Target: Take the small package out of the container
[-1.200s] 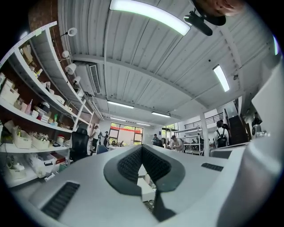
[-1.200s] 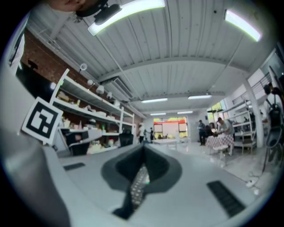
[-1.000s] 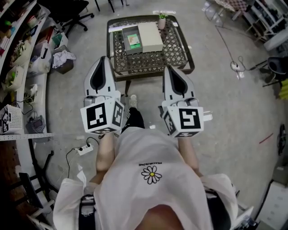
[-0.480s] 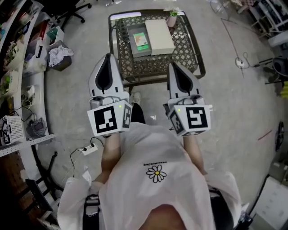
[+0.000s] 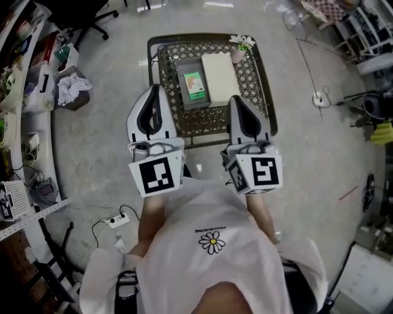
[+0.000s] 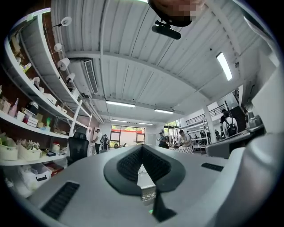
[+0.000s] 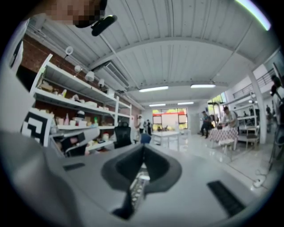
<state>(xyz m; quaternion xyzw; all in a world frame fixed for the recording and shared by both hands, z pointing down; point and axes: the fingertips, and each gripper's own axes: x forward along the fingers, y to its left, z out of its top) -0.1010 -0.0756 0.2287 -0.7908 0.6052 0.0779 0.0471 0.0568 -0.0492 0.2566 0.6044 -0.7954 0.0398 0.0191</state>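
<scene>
A low table with a dark lattice top [image 5: 245, 86] stands ahead of me. On it lies an open grey container [image 5: 187, 98] with a small green package [image 5: 194, 86] inside. A white lid [image 5: 220, 78] lies just right of the container. My left gripper [image 5: 154, 89] is shut and empty, its tip at the table's near left edge, left of the container. My right gripper [image 5: 235, 99] is shut and empty too, its tip over the table's near edge, below the lid. In the left gripper view the gripper [image 6: 142, 147] has its jaws together, and so has the gripper [image 7: 143, 146] in the right gripper view.
A small potted plant [image 5: 241, 49] stands at the table's far right corner. Shelves [image 5: 21, 92] and a crumpled bundle [image 5: 70, 86] line the left side, with an office chair [image 5: 92, 15] beyond. A power strip [image 5: 116, 219] and cables [image 5: 316, 95] lie on the floor.
The table has come closer and lower in the head view. Both grippers have advanced from short of the table to its near edge, still shut.
</scene>
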